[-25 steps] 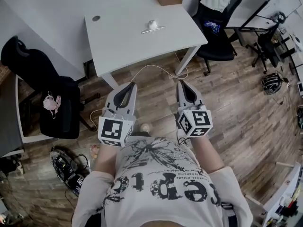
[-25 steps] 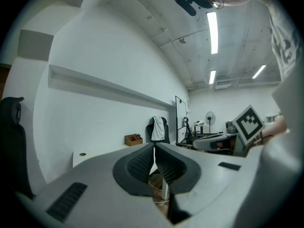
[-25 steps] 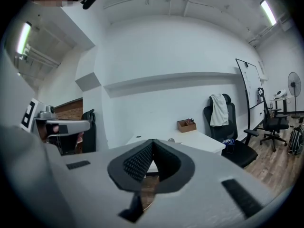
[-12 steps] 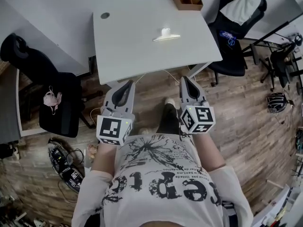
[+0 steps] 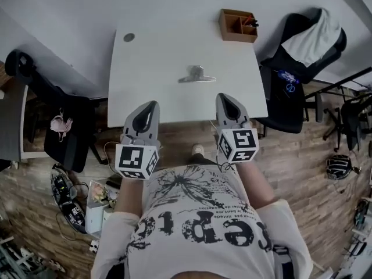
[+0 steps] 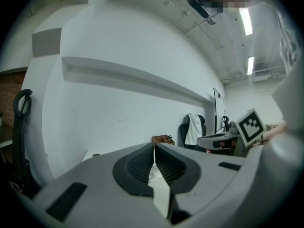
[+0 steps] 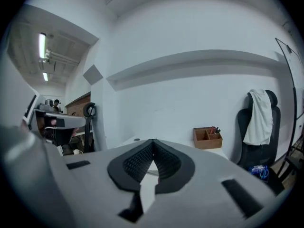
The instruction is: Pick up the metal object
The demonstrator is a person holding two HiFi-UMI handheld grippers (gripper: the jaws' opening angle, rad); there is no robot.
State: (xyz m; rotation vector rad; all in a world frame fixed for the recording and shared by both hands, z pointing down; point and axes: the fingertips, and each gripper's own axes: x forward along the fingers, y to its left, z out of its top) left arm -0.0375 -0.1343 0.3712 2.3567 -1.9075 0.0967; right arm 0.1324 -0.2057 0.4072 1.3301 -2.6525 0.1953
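Observation:
The metal object (image 5: 197, 75), a silver clip, lies flat near the middle of the white table (image 5: 145, 80). My left gripper (image 5: 148, 106) and right gripper (image 5: 224, 99) hover side by side over the table's near edge, both shut with nothing between the jaws. The clip lies beyond them, closer to the right gripper, apart from both. In the left gripper view the jaws (image 6: 154, 147) meet, and a sliver of the clip (image 6: 154, 175) shows in the gap behind them. The right gripper view shows its jaws (image 7: 153, 142) closed too.
A wooden organiser box (image 5: 238, 25) stands at the table's far right corner. An office chair with a white cloth (image 5: 311, 45) is at the right, a dark chair (image 5: 58, 121) at the left. Cables and clutter (image 5: 72, 196) lie on the wooden floor.
The person has stepped toward the table: the table and clip have come nearer, and both grippers now reach over its near edge. Both grippers stay shut.

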